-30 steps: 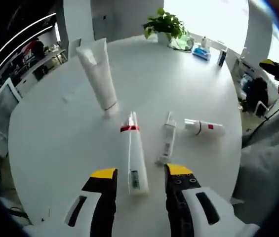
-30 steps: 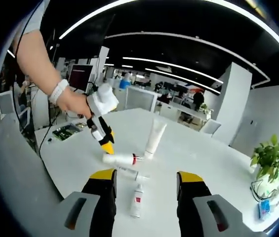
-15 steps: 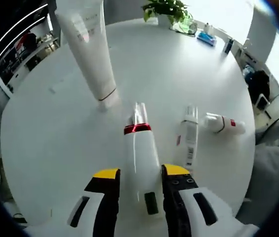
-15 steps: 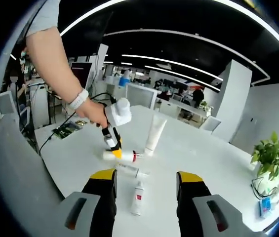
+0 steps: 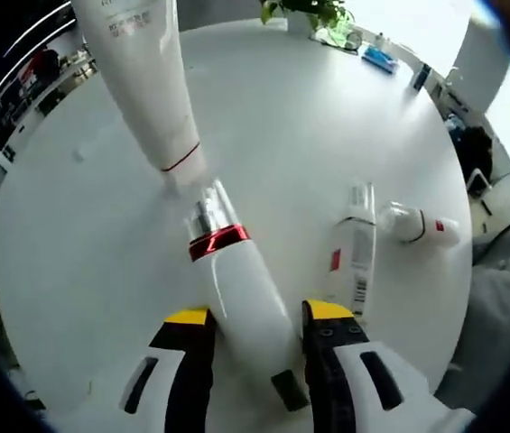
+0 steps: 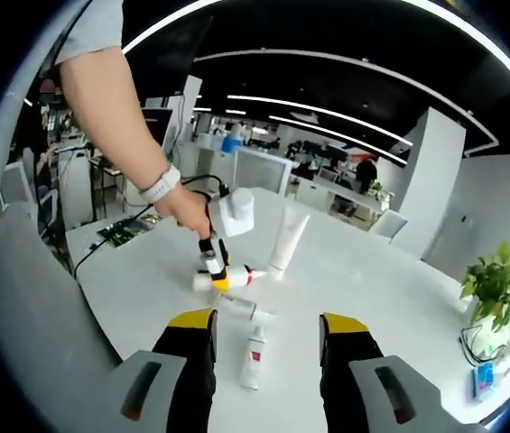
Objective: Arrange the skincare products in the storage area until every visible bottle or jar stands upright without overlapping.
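Working on the pick-up step: closing in on the red-banded bottle (image 5: pixel 236 289), lying flat on the desk (image 5: pixel 74 253) with its cap end just beside the foot of the upright tube (image 5: pixel 146 81). Left tool (image 5: pixel 255 316) straddling the bottle's body, jaws close at both sides, contact not clear. Right tool (image 6: pixel 264 320) hovering agape, gripping nothing. Two smaller bottles (image 5: pixel 354 257) (image 5: pixel 421 225) lying farther from the tube. Next, probably: pinching firmly, lifting, tipping upright clear of the tube.
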